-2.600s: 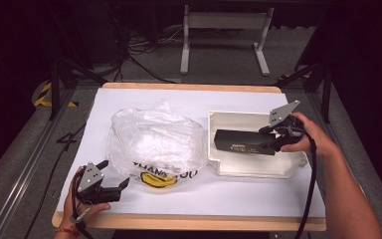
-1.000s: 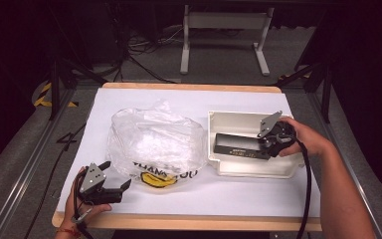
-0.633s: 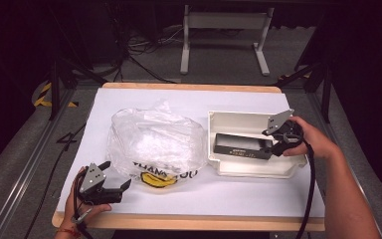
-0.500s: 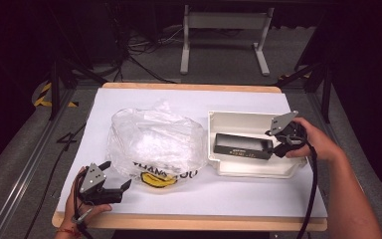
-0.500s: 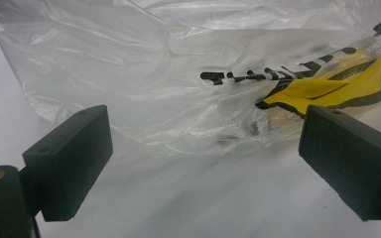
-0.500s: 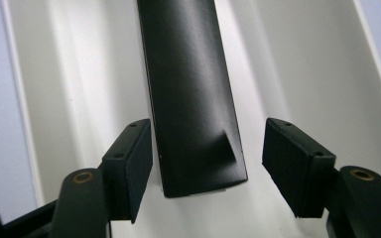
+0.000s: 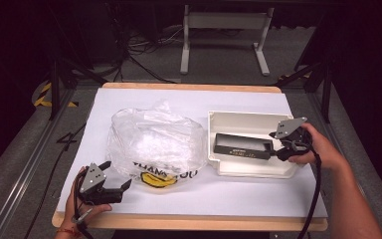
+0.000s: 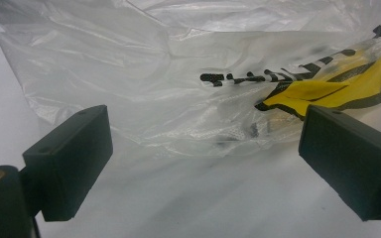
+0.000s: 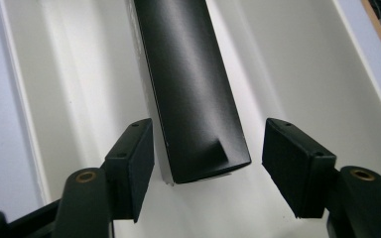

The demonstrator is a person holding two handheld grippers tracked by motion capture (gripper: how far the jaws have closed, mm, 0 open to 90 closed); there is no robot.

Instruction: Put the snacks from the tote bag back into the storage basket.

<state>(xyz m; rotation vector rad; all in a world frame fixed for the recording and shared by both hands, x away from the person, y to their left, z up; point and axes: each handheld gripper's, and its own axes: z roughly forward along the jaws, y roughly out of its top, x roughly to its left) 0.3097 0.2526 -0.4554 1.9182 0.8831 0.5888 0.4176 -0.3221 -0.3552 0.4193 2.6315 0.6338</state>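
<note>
Right claw (image 7: 277, 149) sits at the right end of the white tray (image 7: 238, 119), and its jaws are spread with a gap on each side of the black bar (image 7: 242, 147). In the right gripper view the near end of the bar (image 9: 193, 99) lies between the two pads (image 9: 131, 163), but neither pad presses on it, so nothing is pinched. The bar rests flat on the tray floor (image 9: 297, 74), along its length.

Left claw (image 7: 113, 186) is at the front left of the white table (image 7: 189, 99), held low in the person's hand. Its jaws are wide apart and hold nothing. In the left gripper view the pads (image 8: 69, 163) point at the clear plastic bag (image 8: 154, 74) with the yellow print, which lies just beyond them and untouched. The bag (image 7: 154, 142) lies in the middle of the table, just beside the tray.
</note>
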